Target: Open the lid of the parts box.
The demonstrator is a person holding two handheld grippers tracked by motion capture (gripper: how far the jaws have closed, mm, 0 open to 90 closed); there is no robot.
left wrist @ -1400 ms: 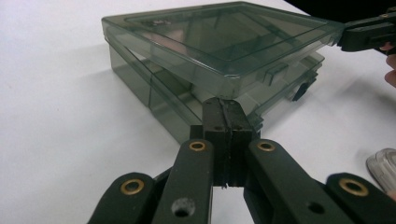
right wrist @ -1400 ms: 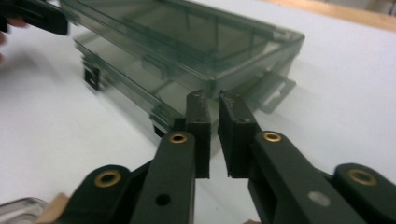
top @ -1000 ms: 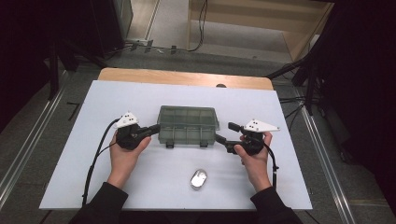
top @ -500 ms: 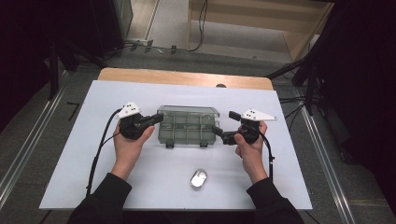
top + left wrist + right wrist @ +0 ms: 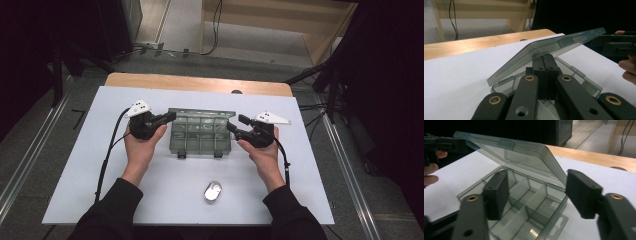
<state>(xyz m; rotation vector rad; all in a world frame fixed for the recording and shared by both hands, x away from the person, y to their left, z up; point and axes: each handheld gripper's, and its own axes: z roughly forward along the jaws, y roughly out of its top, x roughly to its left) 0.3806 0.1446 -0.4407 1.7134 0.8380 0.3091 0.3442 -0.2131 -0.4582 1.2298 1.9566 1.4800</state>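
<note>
Nearest the person, a small shiny metal object point(image 5: 213, 192) lies on the white worktop point(image 5: 75, 190), between the two forearms in dark sleeves and well apart from everything else.

Past it, the left hand point(image 5: 140, 147) and right hand point(image 5: 264, 152) each hold a gripper, one at either side of a clear grey compartment box point(image 5: 201, 139). The box sits mid-worktop, hang tabs on the near edge, dividers splitting the base into several compartments; contents hard to tell.

Left gripper point(image 5: 170, 117): fingers point(image 5: 544, 65) pressed fully together, nothing seen between them. In the left gripper view the tips sit under the lid point(image 5: 549, 48), which is tilted up and partly open, hinged on the far side. Whether the tips touch the lid, cannot tell.

Right gripper point(image 5: 235, 122): fingers point(image 5: 584, 192) stand about half apart, having just been closing, and they grip nothing. In the right gripper view they straddle the box's side, with the lid's edge point(image 5: 531, 157) just beyond them and the open compartments showing in the gap.

Cables trail back from both grippers along the forearms; a grey three-cornered plate sits on top of each.

Farther off, a bare wooden strip point(image 5: 200, 82) borders the white surface, then grey floor point(image 5: 240, 40) with loose cables and a pale wooden frame point(image 5: 320, 47).
</note>
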